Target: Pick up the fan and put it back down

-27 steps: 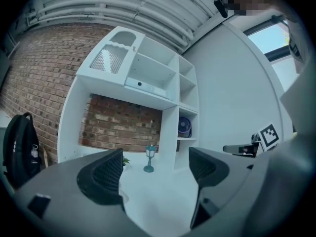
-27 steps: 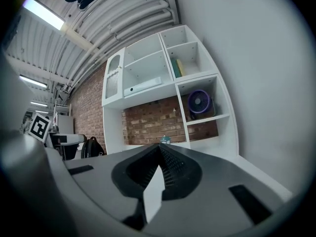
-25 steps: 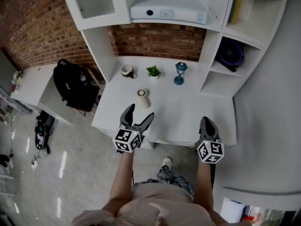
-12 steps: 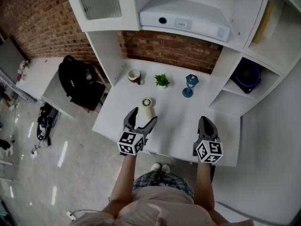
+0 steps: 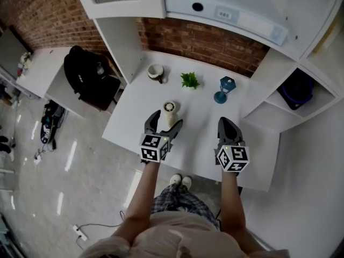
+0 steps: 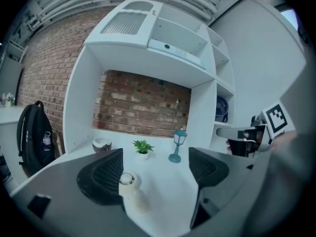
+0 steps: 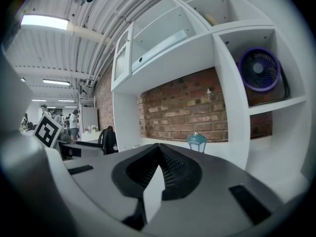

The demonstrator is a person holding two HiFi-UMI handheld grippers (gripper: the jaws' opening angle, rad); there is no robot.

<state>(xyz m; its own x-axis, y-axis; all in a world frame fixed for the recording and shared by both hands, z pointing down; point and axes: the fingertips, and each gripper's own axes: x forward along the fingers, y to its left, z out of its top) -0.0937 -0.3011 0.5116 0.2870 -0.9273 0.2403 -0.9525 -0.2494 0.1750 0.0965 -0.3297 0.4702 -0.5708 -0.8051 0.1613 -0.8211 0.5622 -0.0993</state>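
The right gripper (image 7: pixel 158 152) has its jaws closed tip to tip, with nothing between them. Just beyond the tips a teal lantern (image 7: pixel 197 142) stands before a brick wall (image 7: pixel 180 107). At upper right, a purple fan (image 7: pixel 259 69) sits upright in a white shelf (image 7: pixel 269 104) compartment.

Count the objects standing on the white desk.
4: a cup at the back left, a small plant beside it, a blue lantern further right, and a white bottle nearer, by the left gripper.
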